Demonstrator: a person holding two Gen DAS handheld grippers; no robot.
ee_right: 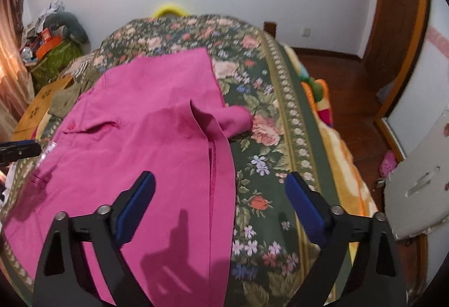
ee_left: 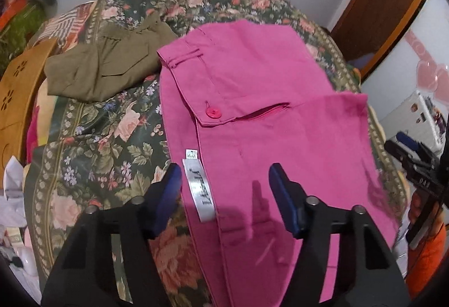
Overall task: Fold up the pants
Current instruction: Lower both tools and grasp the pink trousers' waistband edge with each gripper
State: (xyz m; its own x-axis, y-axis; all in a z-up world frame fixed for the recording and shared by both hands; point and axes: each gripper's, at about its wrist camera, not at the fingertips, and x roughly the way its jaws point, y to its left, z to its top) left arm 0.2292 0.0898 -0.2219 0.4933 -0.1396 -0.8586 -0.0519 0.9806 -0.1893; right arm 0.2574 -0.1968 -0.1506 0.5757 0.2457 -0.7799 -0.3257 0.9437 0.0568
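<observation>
Pink pants (ee_left: 269, 121) lie flat on a floral bedspread (ee_left: 106, 138), with a pink button (ee_left: 213, 112) on a pocket flap and a white label (ee_left: 200, 189) at the waist edge. My left gripper (ee_left: 224, 175) is open and empty, held above the label and the waist end. In the right wrist view the pink pants (ee_right: 146, 144) spread to the left, with a crumpled corner (ee_right: 235, 116) at their right edge. My right gripper (ee_right: 219, 183) is open and empty above the pants' right edge. The right gripper (ee_left: 412, 152) also shows in the left wrist view at the right edge.
An olive-green garment (ee_left: 106, 68) lies crumpled on the bed beyond the pink pants. A wooden piece (ee_left: 19, 93) stands at the bed's left. A wooden floor (ee_right: 350, 116) and a grey board (ee_right: 421, 183) lie to the right of the bed.
</observation>
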